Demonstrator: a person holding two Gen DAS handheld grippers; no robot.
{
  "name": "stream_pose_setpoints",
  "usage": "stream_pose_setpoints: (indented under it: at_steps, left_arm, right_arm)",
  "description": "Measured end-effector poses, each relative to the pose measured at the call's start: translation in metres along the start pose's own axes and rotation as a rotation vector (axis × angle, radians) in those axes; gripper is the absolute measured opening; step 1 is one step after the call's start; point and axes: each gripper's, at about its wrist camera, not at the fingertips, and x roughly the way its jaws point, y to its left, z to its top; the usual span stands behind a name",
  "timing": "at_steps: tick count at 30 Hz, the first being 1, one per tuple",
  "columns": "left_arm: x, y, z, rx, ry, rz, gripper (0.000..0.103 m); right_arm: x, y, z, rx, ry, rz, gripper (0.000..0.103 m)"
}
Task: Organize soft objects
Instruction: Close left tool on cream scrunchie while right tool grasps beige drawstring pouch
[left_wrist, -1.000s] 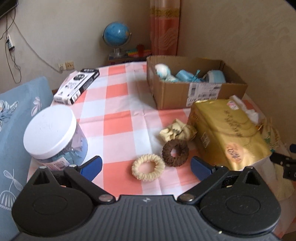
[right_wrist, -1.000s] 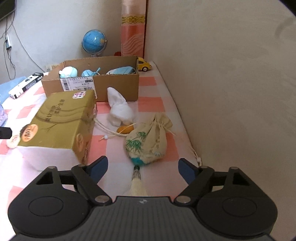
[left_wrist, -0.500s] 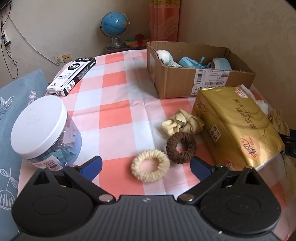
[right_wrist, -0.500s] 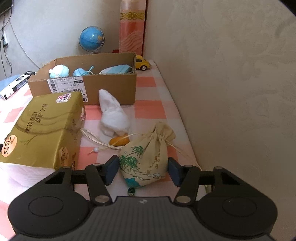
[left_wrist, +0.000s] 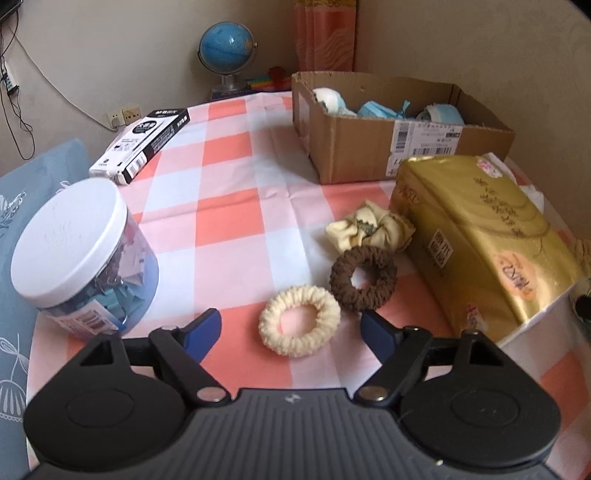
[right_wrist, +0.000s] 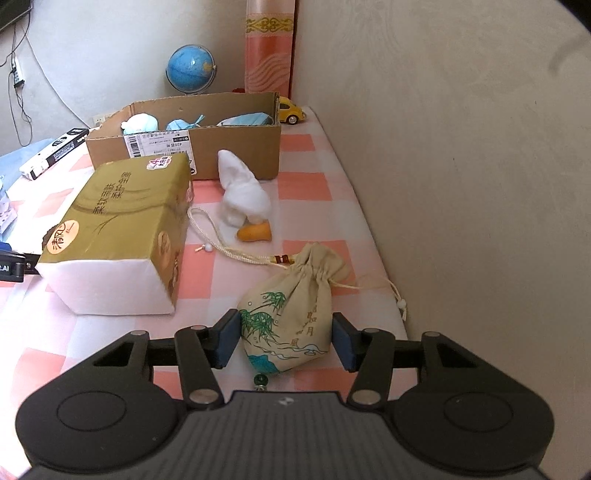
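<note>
In the right wrist view my right gripper (right_wrist: 284, 341) is closed on a beige drawstring pouch (right_wrist: 291, 325) with green bamboo print; both pads touch its sides. A white cloth (right_wrist: 242, 192) and an orange piece (right_wrist: 255, 233) lie beyond it. In the left wrist view my left gripper (left_wrist: 291, 328) is open and empty, its fingers either side of a cream scrunchie (left_wrist: 299, 320). A brown scrunchie (left_wrist: 363, 277) and a pale yellow scrunchie (left_wrist: 369, 229) lie just behind. The cardboard box (left_wrist: 369, 147) at the back holds blue and white soft items.
A gold tissue pack (left_wrist: 480, 236) stands right of the scrunchies and also shows in the right wrist view (right_wrist: 114, 229). A white-lidded jar (left_wrist: 81, 254) stands at the left, a black-and-white carton (left_wrist: 142, 142) behind it. A wall (right_wrist: 461, 166) borders the table's right edge.
My right gripper moved forward around the pouch and its fingers closed onto it. My left gripper lowered and moved closer over the cream scrunchie, still open.
</note>
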Motion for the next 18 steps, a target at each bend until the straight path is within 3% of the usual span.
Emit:
stream_pose_setpoints:
  at_steps: [3, 7, 12, 18]
  left_arm:
    - [0.0, 0.002, -0.003, -0.001, -0.008, -0.006, 0.08]
    - [0.001, 0.002, -0.001, -0.009, -0.026, -0.014, 0.061]
    - [0.002, -0.002, 0.002, -0.01, -0.044, -0.035, 0.047]
    - [-0.001, -0.004, 0.0, 0.005, -0.046, -0.047, 0.044]
  right_arm:
    - [0.0, 0.0, 0.002, 0.0, -0.002, 0.0, 0.06]
    - [0.0, -0.002, 0.005, 0.013, -0.013, -0.001, 0.064]
    - [0.002, -0.005, 0.009, 0.03, -0.022, 0.0, 0.07]
    - [0.012, -0.001, 0.016, 0.013, -0.015, -0.021, 0.07]
